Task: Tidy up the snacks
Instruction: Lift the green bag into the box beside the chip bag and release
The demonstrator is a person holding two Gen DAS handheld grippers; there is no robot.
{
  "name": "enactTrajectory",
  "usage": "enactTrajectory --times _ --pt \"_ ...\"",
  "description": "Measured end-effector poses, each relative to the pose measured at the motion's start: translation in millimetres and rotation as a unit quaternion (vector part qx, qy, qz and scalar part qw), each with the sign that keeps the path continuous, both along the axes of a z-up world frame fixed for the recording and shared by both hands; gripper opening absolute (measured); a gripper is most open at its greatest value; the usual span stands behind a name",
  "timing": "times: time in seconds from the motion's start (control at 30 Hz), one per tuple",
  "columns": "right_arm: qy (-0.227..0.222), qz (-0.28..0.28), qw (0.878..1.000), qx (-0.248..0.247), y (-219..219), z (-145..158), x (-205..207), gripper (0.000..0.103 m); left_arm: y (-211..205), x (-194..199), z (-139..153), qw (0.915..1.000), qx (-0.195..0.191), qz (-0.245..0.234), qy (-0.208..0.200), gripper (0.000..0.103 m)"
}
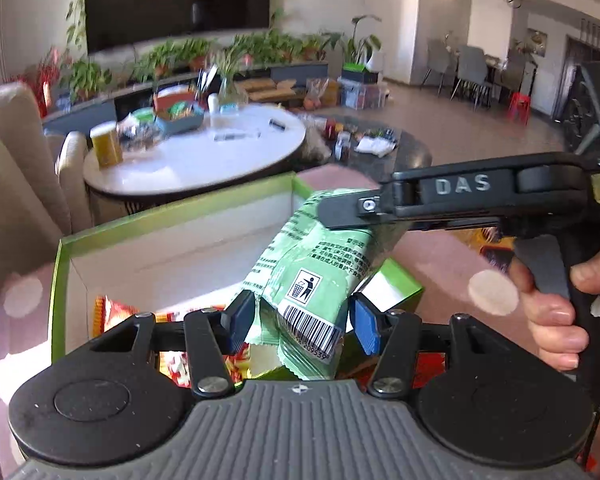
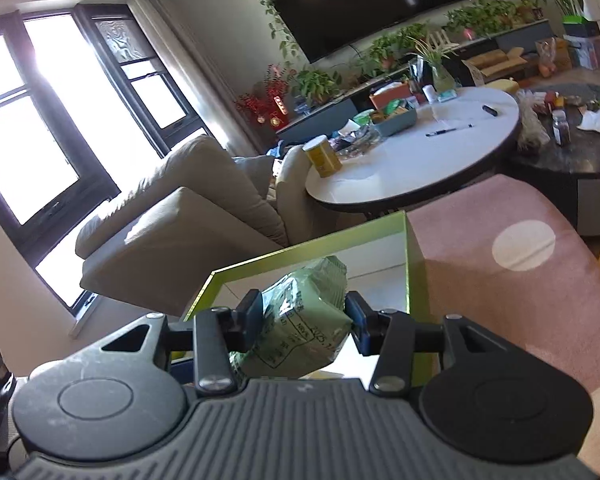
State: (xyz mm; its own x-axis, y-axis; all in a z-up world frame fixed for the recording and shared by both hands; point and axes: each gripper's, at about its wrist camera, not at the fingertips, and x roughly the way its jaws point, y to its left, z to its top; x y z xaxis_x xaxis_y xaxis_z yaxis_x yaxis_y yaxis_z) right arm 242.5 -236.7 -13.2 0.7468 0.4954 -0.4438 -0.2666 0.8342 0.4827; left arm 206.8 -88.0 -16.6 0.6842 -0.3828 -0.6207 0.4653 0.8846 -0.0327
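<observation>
A light green snack packet [image 1: 312, 276] with a barcode hangs over an open green box [image 1: 172, 220]. My right gripper [image 1: 340, 216] reaches in from the right and is shut on the packet's upper end; in the right wrist view the packet [image 2: 304, 320] sits pinched between its blue pads [image 2: 256, 320]. My left gripper [image 1: 300, 320] is open around the packet's lower end, with its pads [image 1: 364, 326] a little off the wrapper. Red and yellow snack packets [image 1: 112, 312] lie in the box bottom. The box [image 2: 408, 248] also shows in the right wrist view.
The box rests on a pink surface with white dots [image 2: 520, 248]. A round white table [image 1: 204, 156] with a yellow can [image 1: 106, 144] and a tray of items stands behind. A beige sofa [image 2: 180, 216] is at the left, and a dark low table [image 2: 572, 148] at the right.
</observation>
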Motion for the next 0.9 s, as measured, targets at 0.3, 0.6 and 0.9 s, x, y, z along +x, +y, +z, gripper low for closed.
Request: enactTrajectory --times 0.3,0.6,0.9 --pt "0.034 0.006 0.999 -0.017 -4 -9 -5 0.078 17 -9 -4 0.9979 0.005 0.064 -0.010 0.067" --pt "0.002 0.020 0.999 -0.048 4 10 -33 0.078 42 -36 14 0.9944 -0.025 0.098 -0.029 0.075" --pt "-0.021 0.047 0.997 -0.058 16 21 -57 0.078 69 -72 31 0.9881 -0.037 0.139 -0.054 0.082"
